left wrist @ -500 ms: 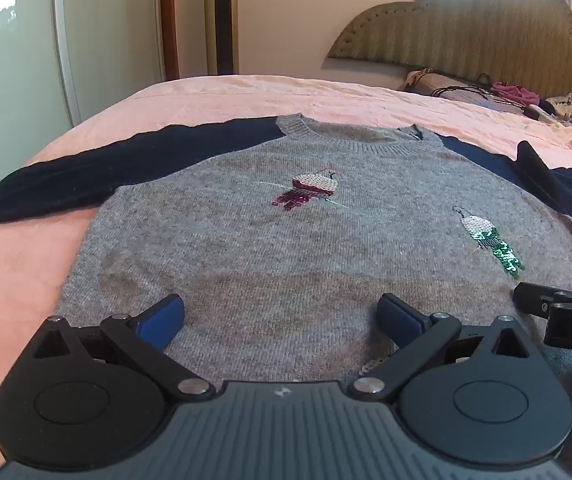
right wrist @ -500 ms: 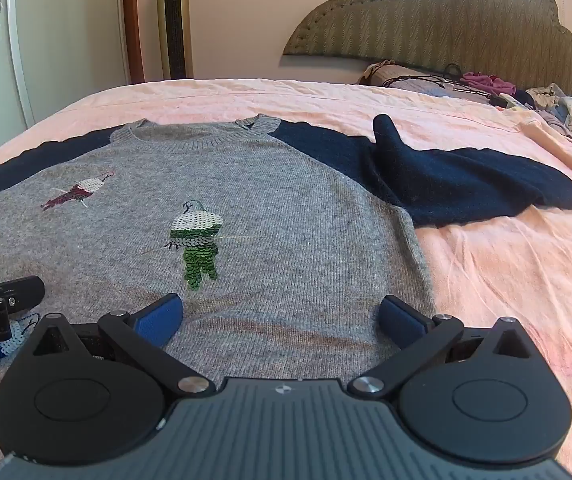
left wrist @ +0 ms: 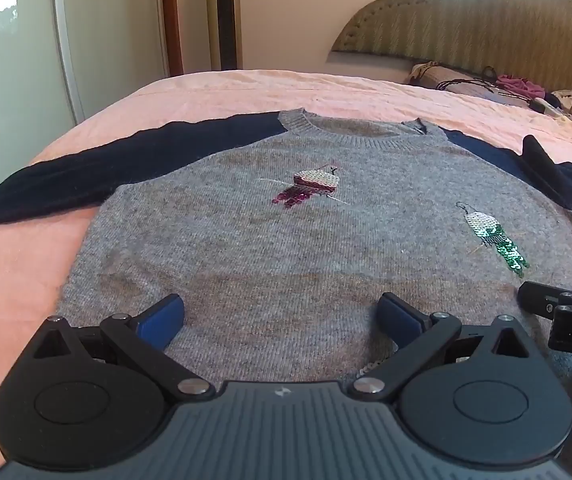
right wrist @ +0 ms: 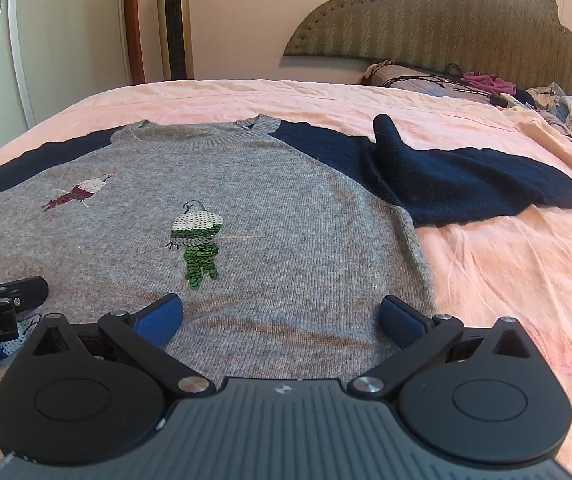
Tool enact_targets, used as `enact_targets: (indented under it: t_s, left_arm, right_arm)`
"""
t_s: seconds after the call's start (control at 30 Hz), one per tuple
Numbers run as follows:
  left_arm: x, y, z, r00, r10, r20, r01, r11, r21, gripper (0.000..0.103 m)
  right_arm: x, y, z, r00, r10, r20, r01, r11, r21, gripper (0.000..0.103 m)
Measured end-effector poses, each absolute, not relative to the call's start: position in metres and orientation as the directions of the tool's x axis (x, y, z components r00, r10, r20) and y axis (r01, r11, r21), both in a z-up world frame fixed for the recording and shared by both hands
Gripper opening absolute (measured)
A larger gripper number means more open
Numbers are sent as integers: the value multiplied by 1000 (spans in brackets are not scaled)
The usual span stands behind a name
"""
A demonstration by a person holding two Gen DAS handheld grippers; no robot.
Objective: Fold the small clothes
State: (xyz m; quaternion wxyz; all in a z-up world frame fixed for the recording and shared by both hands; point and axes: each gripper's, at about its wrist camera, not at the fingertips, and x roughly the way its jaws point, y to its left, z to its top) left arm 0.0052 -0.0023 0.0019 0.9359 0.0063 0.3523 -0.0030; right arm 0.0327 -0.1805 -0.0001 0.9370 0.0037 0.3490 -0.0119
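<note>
Where the left hand-held gripper (left wrist: 282,314) intrudes, the sweater's (left wrist: 286,248) hem hides.

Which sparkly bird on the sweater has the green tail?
The sequin bird nearer the rumpled navy sleeve. Its lower half is green. The other bird, toward the flat sleeve, has a dark red tail.

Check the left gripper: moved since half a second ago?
No. In the left wrist view the left gripper sits just as it did against the sweater's pink sequin bird and neckline. Its fingers stand wide apart with nothing gripped.
</note>
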Motion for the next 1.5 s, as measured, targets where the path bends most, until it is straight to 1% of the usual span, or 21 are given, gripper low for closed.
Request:
enact_targets:
  t_s: [1.5]
  left_arm:
    - [3, -3, 1, 760, 4, -650, 10, 1000, 17, 103]
  right_arm:
    - [32, -180, 0, 757, -20, -653, 26, 1000, -1, 103]
